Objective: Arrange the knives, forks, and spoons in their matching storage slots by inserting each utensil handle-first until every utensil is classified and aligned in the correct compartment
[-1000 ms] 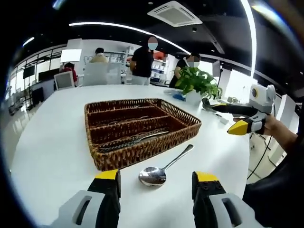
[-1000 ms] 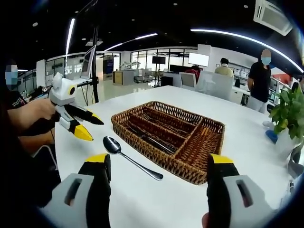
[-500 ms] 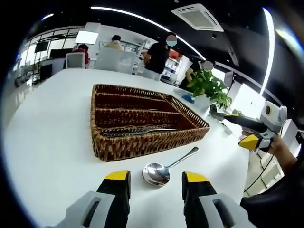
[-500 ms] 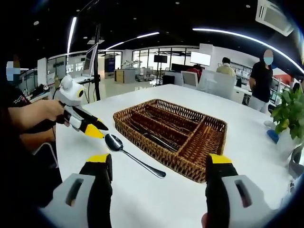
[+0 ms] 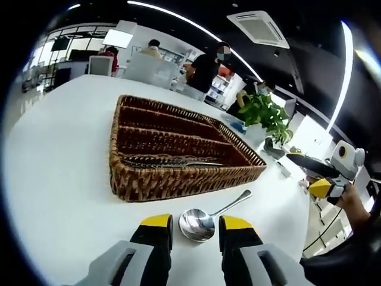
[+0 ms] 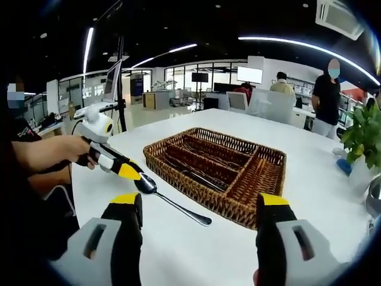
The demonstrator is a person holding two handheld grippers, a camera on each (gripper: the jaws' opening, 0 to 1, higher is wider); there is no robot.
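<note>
The left gripper was low over the table, with its jaws apart and one on each side of the bowl of the spoon. In the right gripper view this same gripper came in from the left, and its yellow tips were at the spoon bowl; whether they already touched the metal could not be told. The handle of the spoon pointed away from the left gripper, to the right and a little forward, and just ahead of the spoon lay the basket, which already held some cutlery in its near slot. The right gripper waited with its jaws wide apart and nothing between them, the basket just ahead of it.

The step in hand seemed to be the grasp of the spoon. The bowl is rounded and smooth, so the jaws would probably slip if they closed on its widest part. A grip near the neck, with the jaws low against the table, looked safer. Because the handle must enter first, the free handle end should be turned toward the spoon slot before it is lowered in.
</note>
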